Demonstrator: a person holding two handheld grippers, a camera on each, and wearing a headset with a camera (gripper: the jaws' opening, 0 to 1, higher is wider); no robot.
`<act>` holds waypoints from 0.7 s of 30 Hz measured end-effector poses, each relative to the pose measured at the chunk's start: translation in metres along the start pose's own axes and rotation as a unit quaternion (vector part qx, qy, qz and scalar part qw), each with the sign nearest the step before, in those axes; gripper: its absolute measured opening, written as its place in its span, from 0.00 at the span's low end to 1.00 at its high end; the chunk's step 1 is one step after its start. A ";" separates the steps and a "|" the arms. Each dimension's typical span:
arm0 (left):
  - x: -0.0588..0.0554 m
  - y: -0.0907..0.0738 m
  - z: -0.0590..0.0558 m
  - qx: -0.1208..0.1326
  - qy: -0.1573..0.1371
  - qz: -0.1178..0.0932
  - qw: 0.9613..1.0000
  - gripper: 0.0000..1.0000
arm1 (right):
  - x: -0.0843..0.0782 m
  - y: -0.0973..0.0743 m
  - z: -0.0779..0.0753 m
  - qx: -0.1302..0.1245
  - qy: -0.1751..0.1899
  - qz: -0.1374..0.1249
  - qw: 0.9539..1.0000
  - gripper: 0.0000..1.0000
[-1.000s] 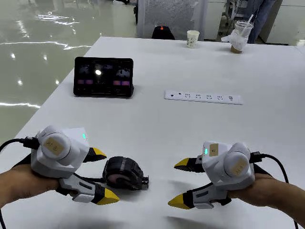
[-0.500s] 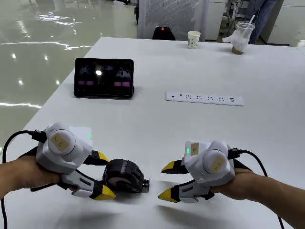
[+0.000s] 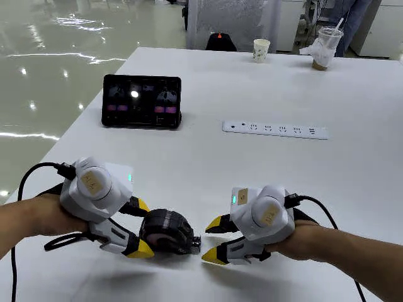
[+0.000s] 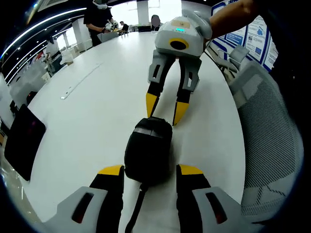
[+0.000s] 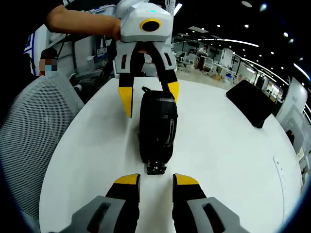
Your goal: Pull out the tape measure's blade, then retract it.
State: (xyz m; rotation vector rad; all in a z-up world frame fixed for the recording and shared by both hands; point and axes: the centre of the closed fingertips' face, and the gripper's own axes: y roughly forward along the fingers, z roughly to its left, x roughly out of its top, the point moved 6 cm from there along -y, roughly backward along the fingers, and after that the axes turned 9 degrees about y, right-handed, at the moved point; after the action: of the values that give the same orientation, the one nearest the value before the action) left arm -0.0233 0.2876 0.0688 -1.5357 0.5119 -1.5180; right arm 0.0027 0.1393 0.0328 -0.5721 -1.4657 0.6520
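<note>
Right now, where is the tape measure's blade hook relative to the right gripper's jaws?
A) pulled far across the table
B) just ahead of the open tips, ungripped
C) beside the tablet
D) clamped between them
B: the right gripper view shows the hook just ahead of the open jaws of the right gripper, in line with their gap and flush against the tape measure.

— How do the left tongs (image 3: 142, 228) sit?
— Low and roughly level, held by the left hand (image 3: 53, 217). The left forearm (image 3: 16, 220) comes in from the side. The jaws are spread wide and the yellow tips point toward the other pair.
— And the right tongs (image 3: 211, 239)?
— They are gripped by the right hand (image 3: 302, 242), with the right forearm (image 3: 359, 261) angling in. They face the left pair tip to tip, close but not touching. Their jaws are parted by a narrower gap.
</note>
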 end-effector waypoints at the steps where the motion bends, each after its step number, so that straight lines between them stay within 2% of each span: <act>1: 0.000 0.001 0.000 -0.002 0.003 0.001 1.000 0.36 | 0.000 0.002 0.000 0.000 0.001 0.000 1.000 0.22; 10: -0.001 0.004 0.005 0.001 0.019 0.006 1.000 0.25 | 0.002 0.009 -0.005 -0.001 0.028 -0.006 1.000 0.18; 21: -0.003 0.006 0.003 -0.002 0.029 0.000 1.000 0.25 | 0.004 0.012 0.000 0.009 0.035 -0.013 0.999 0.12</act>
State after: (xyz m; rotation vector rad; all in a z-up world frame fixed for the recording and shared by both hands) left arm -0.0190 0.2874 0.0626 -1.4975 0.5489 -1.5655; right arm 0.0023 0.1505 0.0270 -0.5555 -1.3987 0.6193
